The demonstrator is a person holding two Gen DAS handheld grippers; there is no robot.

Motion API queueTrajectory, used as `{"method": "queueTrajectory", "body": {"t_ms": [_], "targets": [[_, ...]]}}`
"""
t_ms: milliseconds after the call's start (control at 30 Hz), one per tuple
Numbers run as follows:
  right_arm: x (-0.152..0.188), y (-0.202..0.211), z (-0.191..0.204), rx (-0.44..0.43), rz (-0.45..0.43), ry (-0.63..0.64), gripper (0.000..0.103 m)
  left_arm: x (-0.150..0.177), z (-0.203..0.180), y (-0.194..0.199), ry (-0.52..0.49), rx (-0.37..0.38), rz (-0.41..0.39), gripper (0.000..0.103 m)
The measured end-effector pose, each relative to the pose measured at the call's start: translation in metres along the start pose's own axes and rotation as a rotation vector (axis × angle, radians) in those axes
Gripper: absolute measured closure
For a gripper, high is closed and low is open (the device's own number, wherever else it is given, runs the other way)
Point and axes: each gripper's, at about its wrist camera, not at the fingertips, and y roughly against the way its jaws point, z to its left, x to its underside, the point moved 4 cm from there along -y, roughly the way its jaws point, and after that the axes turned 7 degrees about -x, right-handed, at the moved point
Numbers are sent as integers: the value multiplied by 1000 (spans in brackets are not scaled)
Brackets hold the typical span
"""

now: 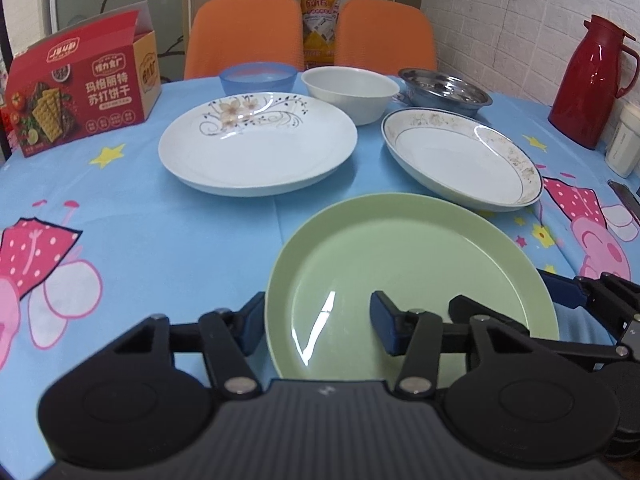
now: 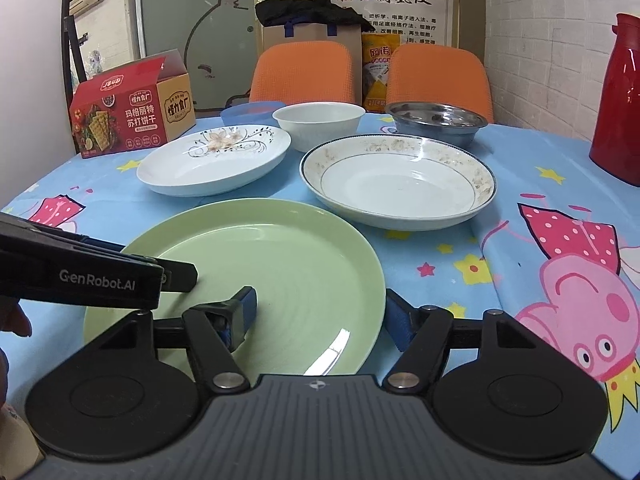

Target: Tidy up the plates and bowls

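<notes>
While both my claws straddle the green plate's point(image 1: 412, 276) near rim, left gripper point(image 1: 316, 328) and right gripper point(image 2: 320, 316) spread wide and gripping nothing, I count 3 plates and 3 bowls ahead, with bare tablecloth point(image 1: 160, 240) to the left of my left claw.

Both grippers look the same: the left gripper point(image 1: 316, 326) and right gripper point(image 2: 322, 316) have matte black linkage arms, silver pivot screws, round black discs either side and a ribbed grey centre plate. The fingers point(image 2: 245, 312) carry blue pads. White "GenRobot.AI" lettering runs along the left one's side.
</notes>
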Motion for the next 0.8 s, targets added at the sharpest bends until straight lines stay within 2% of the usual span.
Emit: {"method": "queueTrajectory", "body": {"t_ms": [167, 333, 467, 667, 800], "targets": [[-3, 7, 28, -13, -10, 27, 0, 8, 34, 19, 83, -37, 23, 51], [-13, 0, 72, -132, -35, 52, 0, 13, 85, 38, 148, -145, 5, 51], [-18, -16, 100, -192, -25, 78, 0, 17, 109, 38, 174, -193, 7, 51], [-21, -40, 108, -190, 20, 64, 0, 11, 114, 19, 149, -222, 8, 51], [-13, -41, 112, -196, 39, 104, 0, 17, 117, 17, 170, -176, 2, 51]]}}
